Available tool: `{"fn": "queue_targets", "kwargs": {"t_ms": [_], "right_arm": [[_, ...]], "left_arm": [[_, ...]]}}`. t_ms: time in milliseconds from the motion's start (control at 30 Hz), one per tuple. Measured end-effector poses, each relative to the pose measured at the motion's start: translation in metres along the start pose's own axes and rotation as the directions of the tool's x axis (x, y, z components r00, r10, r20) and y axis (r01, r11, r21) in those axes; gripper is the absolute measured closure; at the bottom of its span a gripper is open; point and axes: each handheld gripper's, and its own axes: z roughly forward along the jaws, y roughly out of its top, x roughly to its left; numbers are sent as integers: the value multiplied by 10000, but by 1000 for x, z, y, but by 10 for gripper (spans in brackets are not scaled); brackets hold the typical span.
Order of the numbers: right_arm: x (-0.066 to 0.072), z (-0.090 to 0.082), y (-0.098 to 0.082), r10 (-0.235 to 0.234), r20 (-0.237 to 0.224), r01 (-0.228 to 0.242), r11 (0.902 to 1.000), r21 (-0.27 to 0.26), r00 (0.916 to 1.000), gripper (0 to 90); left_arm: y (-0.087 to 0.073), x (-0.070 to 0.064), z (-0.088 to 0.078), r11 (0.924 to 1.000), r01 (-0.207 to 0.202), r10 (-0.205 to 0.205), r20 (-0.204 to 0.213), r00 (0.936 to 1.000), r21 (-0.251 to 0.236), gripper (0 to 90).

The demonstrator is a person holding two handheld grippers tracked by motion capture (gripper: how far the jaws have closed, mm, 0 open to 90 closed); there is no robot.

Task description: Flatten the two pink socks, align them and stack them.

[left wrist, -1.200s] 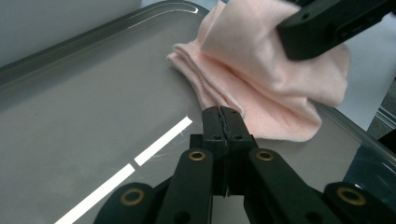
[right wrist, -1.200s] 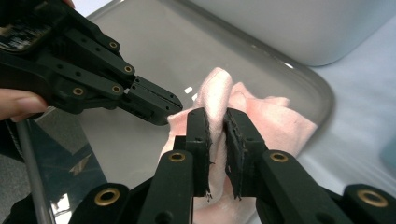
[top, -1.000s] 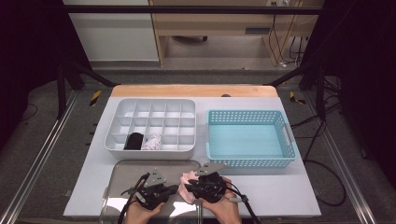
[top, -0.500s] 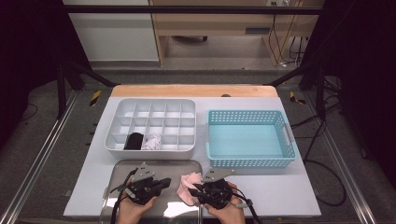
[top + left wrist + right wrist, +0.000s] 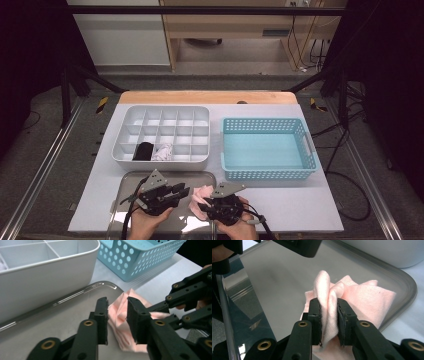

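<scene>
A pink cloth (image 5: 201, 196) lies crumpled at the right end of a metal tray (image 5: 130, 180), partly over its rim. My right gripper (image 5: 207, 202) comes in from the right and is shut on an upright fold of the pink cloth (image 5: 359, 297), pads pressed on both sides. My left gripper (image 5: 185, 191) points at the cloth from the left. Its jaws have just been opening and now stand apart. In the left gripper view the pink cloth (image 5: 117, 315) shows through the gap of the left gripper (image 5: 117, 301), untouched by either pad. The right gripper (image 5: 328, 305) rests low over the tray.
Behind the tray stands a white compartment box (image 5: 160, 114) with a black item (image 5: 144, 150) and a white item (image 5: 163, 151) in its front cells. An empty blue basket (image 5: 267, 172) sits to its right. Both hands are at the table's near edge.
The left gripper's jaws, together a second ago, now stand apart beside the cloth. Both hands have barely shifted, and the right gripper keeps its hold on the cloth.
</scene>
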Motion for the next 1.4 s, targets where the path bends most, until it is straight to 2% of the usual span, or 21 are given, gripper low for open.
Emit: {"fn": "queue_targets", "kwargs": {"t_ms": [133, 267, 333, 433, 533, 600, 667, 767, 867, 1033, 1133, 1233, 1400], "right_arm": [[1, 0, 0, 4, 3, -4, 10000, 10, 10000, 729], [1, -4, 0, -18, -54, 17, 9999, -139, 10000, 661], [1, -7, -1, -3, -66, 2, 9998, -216, 10000, 647], [-2, -21, 0, 132, -185, -145, 9974, -700, 9997, 607], [-5, -33, 2, 282, -207, -302, 9939, -1063, 9994, 625], [-7, -39, 2, 359, -243, -386, 9919, -1211, 9991, 715], [-8, -39, 1, 468, -290, -498, 9923, -1136, 9985, 794], [-6, -31, -1, 446, -511, -484, 9959, -767, 9977, 844], [-1, -23, -1, 253, -750, -297, 9979, -583, 9969, 844], [6, -8, -3, 69, -881, -85, 9998, -175, 9961, 819], [8, -1, -5, -44, -826, 45, 10000, 8, 9966, 798], [11, 0, -5, -43, -887, 43, 10000, -9, 9961, 751], [8, -13, -4, -35, -859, 8, 9995, -319, 9963, 720]], "left_arm": [[-1, -5, 12, 9991, -189, 196, -179, 9996, 369, 612], [-8, -5, 19, 9966, -233, 256, -276, 9993, 787, 611], [-9, -5, 20, 9962, -234, 260, -300, 9992, 842, 614], [-14, -4, 22, 9939, -267, 303, -323, 9990, 1071, 619], [-17, -4, 22, 9922, -280, 322, -323, 9990, 1211, 620], [-18, -3, 22, 9916, -291, 336, -332, 9989, 1262, 621], [-19, -1, 22, 9917, -303, 349, -349, 9988, 1249, 621], [-18, 1, 17, 9938, -194, 238, -393, 9989, 1092, 625], [-15, 4, 12, 9963, -77, 110, -393, 9992, 855, 625], [-8, 4, 6, 9991, 98, -88, -235, 9997, 425, 611], [-6, -2, 10, 9989, -11, 17, -128, 9999, 461, 583], [-9, -9, 21, 9964, -195, 211, -185, 9996, 828, 557], [-16, -9, 28, 9913, -364, 418, -401, 9983, 1263, 569]]}}
